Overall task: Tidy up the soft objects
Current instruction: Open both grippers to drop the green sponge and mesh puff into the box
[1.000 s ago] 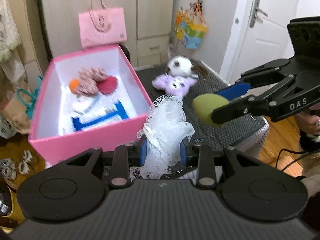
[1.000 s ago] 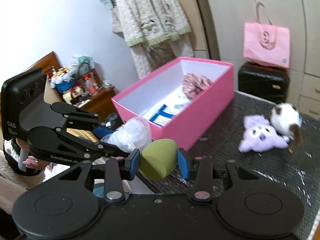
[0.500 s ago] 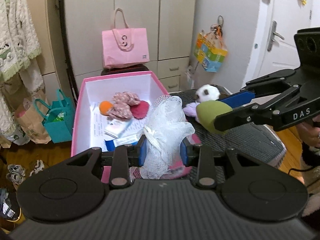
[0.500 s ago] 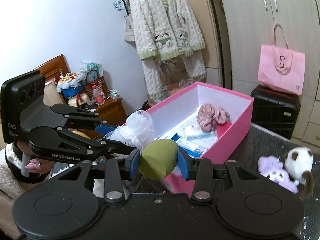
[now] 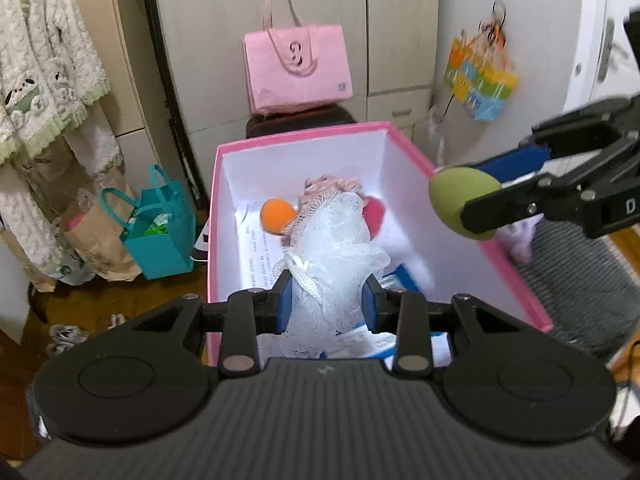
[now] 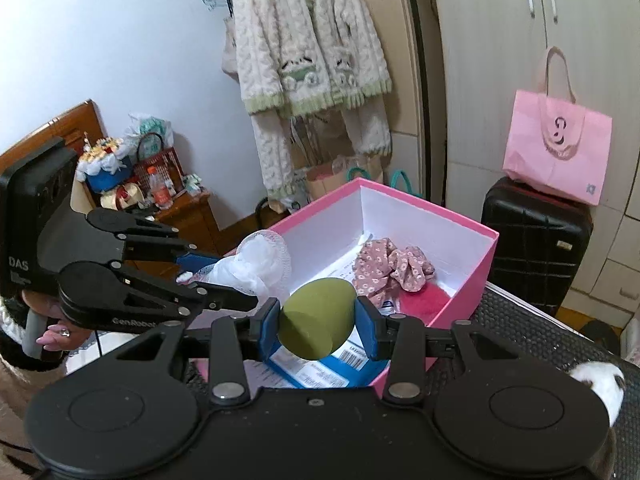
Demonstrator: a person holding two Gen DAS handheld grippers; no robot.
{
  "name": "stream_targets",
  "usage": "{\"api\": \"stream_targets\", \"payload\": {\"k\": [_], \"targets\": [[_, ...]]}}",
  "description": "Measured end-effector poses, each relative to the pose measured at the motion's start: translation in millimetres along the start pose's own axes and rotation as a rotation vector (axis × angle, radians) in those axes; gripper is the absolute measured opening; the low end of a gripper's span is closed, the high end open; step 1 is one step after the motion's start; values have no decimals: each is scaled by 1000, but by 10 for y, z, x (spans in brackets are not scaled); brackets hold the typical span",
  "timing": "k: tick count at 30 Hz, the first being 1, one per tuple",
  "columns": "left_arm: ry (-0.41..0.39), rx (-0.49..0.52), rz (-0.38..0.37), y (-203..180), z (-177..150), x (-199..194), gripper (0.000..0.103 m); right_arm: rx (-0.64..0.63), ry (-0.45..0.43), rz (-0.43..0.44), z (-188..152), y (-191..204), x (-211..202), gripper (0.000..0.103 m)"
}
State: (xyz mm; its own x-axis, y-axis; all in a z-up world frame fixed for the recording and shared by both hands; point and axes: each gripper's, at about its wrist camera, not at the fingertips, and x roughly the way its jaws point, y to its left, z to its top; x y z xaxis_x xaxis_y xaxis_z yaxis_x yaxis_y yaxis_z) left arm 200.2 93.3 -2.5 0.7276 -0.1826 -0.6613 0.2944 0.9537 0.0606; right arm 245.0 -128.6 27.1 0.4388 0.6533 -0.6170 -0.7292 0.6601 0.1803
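My left gripper (image 5: 326,304) is shut on a white mesh bath puff (image 5: 338,248), held over the near end of the pink box (image 5: 520,284). My right gripper (image 6: 317,330) is shut on an olive-green makeup sponge (image 6: 316,322), just above the box's near rim (image 6: 472,288). In the left wrist view the sponge (image 5: 460,204) hangs over the box's right wall. Inside the box lie a pink floral scrunchie (image 6: 394,268), a red puff (image 6: 424,300), an orange ball (image 5: 276,216) and papers. The left gripper (image 6: 224,276) with the puff (image 6: 260,264) shows at the left in the right wrist view.
A white plush toy (image 6: 600,380) lies on the dark mat (image 6: 532,332) to the right of the box, a purple one (image 5: 520,240) behind the box wall. A black suitcase (image 6: 536,248) carries a pink bag (image 6: 556,152). Teal and paper bags (image 5: 160,236) stand on the floor.
Both grippers have swung left toward the pink box with their loads. The puff now hangs over the box's inside and the sponge over its rim; the plush toys slid toward the right edge.
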Motion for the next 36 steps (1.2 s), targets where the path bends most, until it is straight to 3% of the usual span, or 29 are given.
{"api": "stream_targets", "payload": {"k": [6,16,21,23,28,36], "targets": [[51,99,76,-30,-17,320,34,-7,83,-16,95,-64,398,47],[79,141,93,-57,-13,440,36,-28,186,-85,142,-152,882,49],[79,123,98,-52,-24,426,47,-20,194,-106,133,-206,971,50],[69,120,107,-66,-26,395,53,-17,185,-111,136,-224,961,52],[21,136,140,-117,-19,179,54,3,132,-76,116,-190,718,52],[-39,71,70,-107,18,-342,62,5,62,-96,45,-65,89,53]]}}
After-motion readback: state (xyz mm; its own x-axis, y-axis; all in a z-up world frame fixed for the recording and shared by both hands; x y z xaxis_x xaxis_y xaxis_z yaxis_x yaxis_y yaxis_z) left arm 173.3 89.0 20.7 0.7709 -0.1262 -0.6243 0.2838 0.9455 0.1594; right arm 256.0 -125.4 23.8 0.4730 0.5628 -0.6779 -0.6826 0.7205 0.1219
